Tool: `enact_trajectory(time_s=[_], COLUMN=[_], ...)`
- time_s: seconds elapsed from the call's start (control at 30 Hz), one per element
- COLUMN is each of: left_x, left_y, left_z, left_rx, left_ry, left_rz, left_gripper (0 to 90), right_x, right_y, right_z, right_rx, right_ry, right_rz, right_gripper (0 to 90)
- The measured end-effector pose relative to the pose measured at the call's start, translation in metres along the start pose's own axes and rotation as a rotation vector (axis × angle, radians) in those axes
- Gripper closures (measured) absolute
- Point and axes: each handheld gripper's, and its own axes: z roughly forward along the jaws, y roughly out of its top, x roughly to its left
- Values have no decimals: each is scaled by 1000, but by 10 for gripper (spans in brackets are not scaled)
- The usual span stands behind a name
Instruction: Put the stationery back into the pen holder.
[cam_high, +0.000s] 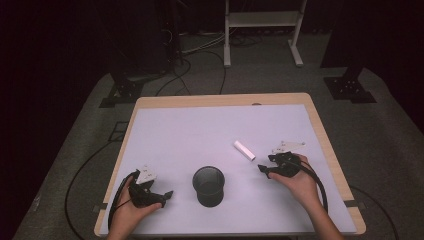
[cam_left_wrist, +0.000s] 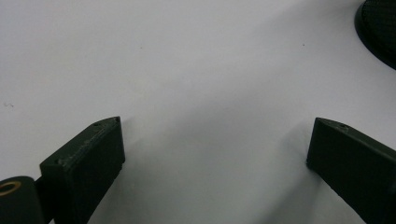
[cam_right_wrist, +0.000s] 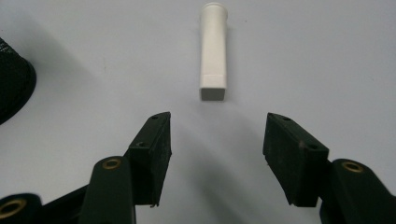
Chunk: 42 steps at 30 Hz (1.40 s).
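Our right gripper (cam_right_wrist: 217, 133) has its jaws apart with nothing between them, aimed at the white stick (cam_right_wrist: 214, 51) lying flat on the table (cam_high: 190, 125) just ahead, right of the black mesh cup (cam_high: 208, 186). We should line up over the stick's middle, straddle its narrow sides, then close evenly. Our left gripper (cam_left_wrist: 215, 140) waits wide apart and unloaded, beside the cup.

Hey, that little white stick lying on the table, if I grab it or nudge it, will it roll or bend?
The white stick looks rigid, probably plastic, so it likely won't bend. Its near end looks squared, which should keep it from rolling far, though the far end seems rounder. It appears small and probably light, so a nudge from the right gripper may slide it on the smooth table.
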Motion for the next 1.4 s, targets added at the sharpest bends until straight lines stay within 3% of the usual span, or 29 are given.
enact_trajectory(time_s=[0.67,1.4], left_x=[0,0], left_y=[0,0], left_z=[0,0], left_rx=[-1,-1], left_ry=[0,0], left_rz=[0,0], left_gripper=[33,33], right_x=[-1,-3], right_y=[22,30], right_z=[23,50], right_rx=[0,21], right_ry=[15,33], right_rz=[1,10], right_gripper=[503,604])
